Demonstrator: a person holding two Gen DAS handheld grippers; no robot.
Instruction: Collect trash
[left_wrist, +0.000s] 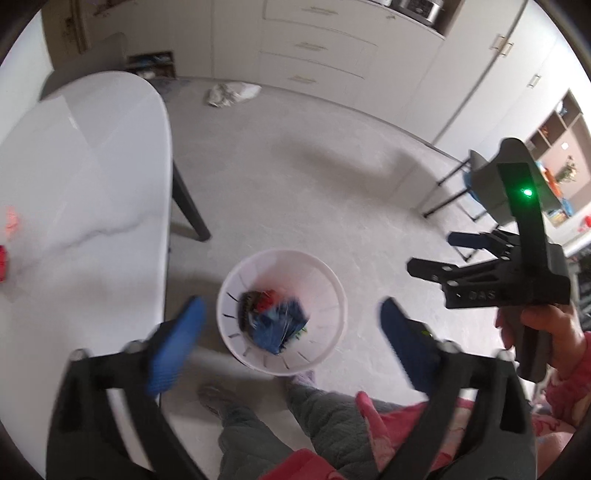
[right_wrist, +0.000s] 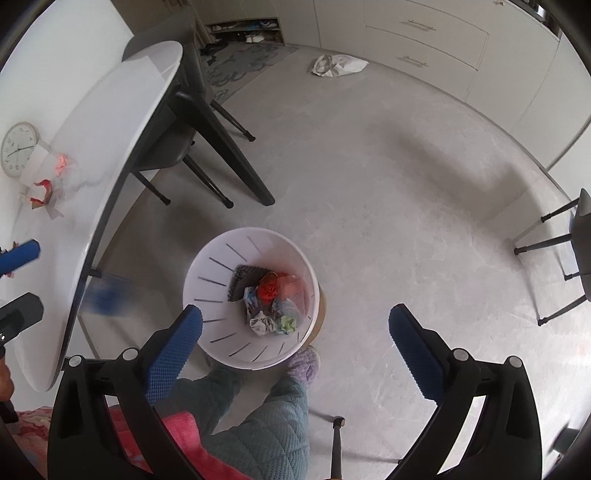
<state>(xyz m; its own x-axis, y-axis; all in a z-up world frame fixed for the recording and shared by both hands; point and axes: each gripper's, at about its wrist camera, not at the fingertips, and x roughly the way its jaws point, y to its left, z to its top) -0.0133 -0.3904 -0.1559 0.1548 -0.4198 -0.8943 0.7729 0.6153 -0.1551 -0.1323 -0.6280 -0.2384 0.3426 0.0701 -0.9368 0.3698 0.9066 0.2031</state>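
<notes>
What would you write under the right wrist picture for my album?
Open right gripper above a white bin of trash beside the table.

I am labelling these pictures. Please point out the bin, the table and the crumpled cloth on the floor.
bin (right_wrist: 221, 254): right wrist view, inner wall near the far rim.
table (left_wrist: 92, 155): left wrist view, bare white top.
cloth (right_wrist: 338, 64): right wrist view, middle of the crumpled heap.
</notes>
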